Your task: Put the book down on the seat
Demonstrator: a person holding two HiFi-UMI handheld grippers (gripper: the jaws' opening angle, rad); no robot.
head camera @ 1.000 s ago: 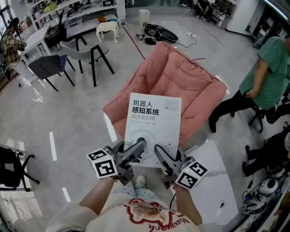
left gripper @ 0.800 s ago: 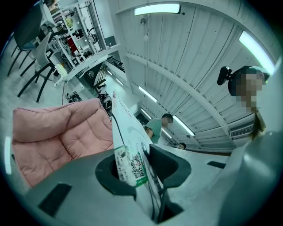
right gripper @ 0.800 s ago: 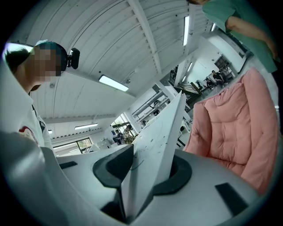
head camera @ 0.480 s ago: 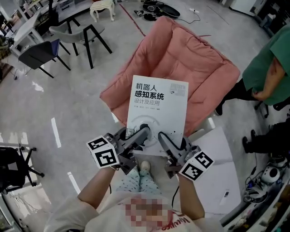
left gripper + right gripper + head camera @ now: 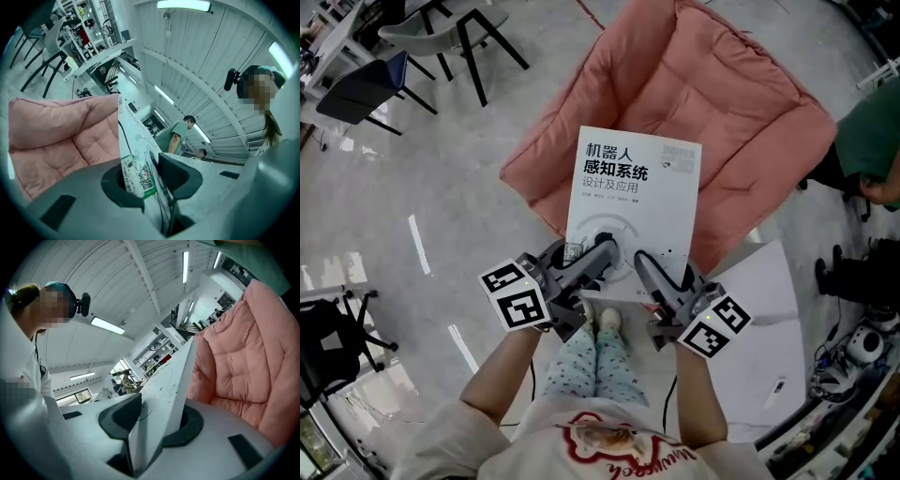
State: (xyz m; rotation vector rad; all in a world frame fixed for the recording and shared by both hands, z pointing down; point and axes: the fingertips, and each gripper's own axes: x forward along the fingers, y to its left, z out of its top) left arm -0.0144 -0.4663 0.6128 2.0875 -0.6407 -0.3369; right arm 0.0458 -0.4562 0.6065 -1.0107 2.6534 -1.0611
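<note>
Head view: book [image 5: 633, 202] is held over the near corner of the seat [image 5: 741, 103], long axis pointing away from the person; its near short edge is shared by left gripper [image 5: 598, 261] and right gripper [image 5: 652, 277].
Left gripper view: jaws are clamped on the book; seat is seen ahead-left.
Right gripper view: jaws are pinched on the book; seat is seen ahead-right, equally near.

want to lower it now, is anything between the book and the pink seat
Nothing visible does. The book, clamped at its near edge by the left hand-held gripper and right hand-held gripper, hangs over the pink seat; the part under the book is hidden.
</note>
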